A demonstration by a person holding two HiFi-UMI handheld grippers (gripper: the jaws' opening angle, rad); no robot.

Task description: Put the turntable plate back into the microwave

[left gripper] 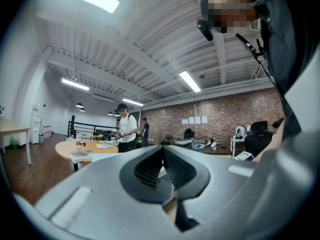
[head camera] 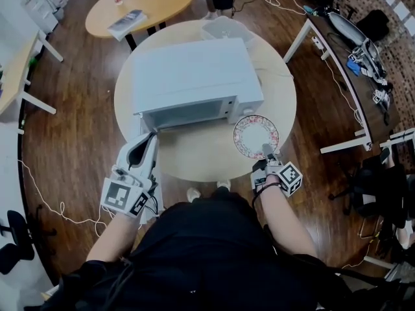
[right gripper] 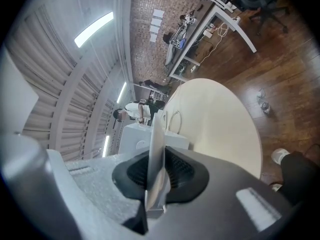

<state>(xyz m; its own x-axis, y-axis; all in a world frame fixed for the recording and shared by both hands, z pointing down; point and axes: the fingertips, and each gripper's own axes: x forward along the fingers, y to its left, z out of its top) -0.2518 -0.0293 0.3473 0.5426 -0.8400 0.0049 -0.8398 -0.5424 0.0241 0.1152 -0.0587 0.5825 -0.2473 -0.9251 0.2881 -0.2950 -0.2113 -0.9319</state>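
Pads of dark, ribbed material on your right gripper are clamped on the thin near rim of the round turntable plate. From that gripper's view the plate shows edge-on as a pale, translucent sheet standing between them. From the head view, the plate carries a reddish patterned band round a plain centre. It sits outside the oven, over the table just in front of the right front corner of the boxy white microwave. You cannot tell whether it rests on the tabletop or is lifted off it. Your left gripper has its ribbed pads brought together at the tips, with a narrow wedge-shaped gap opening behind them. Its smooth grey body fills the lower half of its own view, so whether anything thin is pinched there cannot be told. Its tips reach the microwave's front left corner. The microwave stands on a round, smooth, cream-coloured table on a dark wooden plank floor.
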